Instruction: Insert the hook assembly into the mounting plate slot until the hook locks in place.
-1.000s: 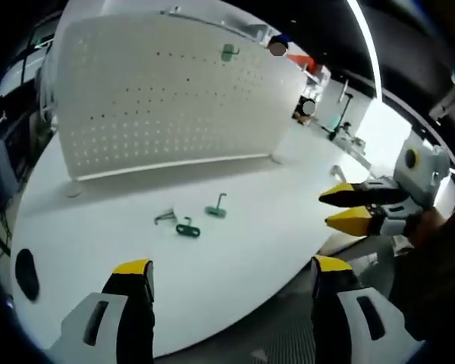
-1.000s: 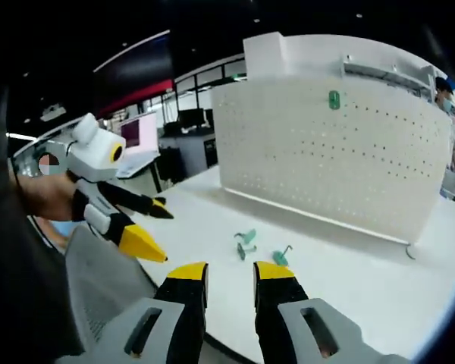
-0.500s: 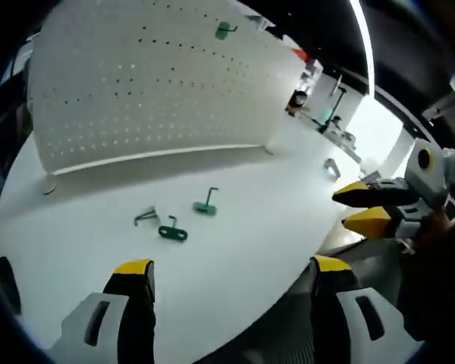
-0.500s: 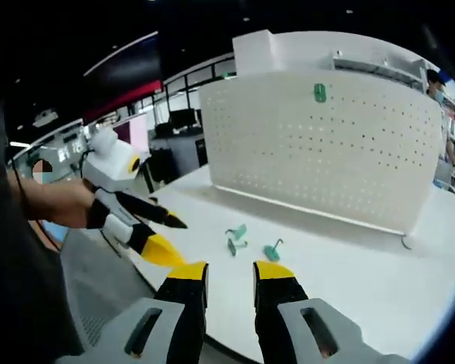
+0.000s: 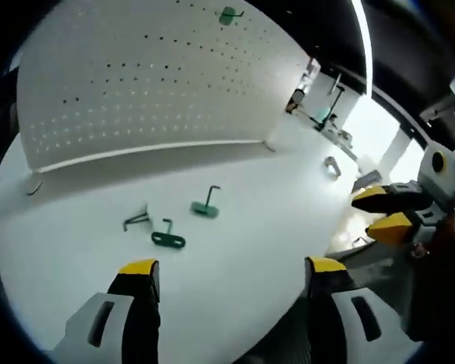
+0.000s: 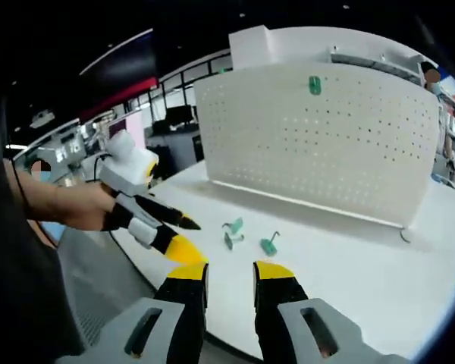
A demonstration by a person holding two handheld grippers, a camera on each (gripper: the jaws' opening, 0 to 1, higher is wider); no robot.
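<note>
One white pegboard stands upright at the table's far side, already carrying a green hook high up. Three loose hooks lie near it, probably awaiting pickup. Left gripper gapes wide; right gripper sits narrowly parted, both empty.

The three small hooks near the middle of the bench are too small to tell their shapes or whether they touch. The pegboard is cut off at the picture's top. The green piece on it is indistinct.
</note>
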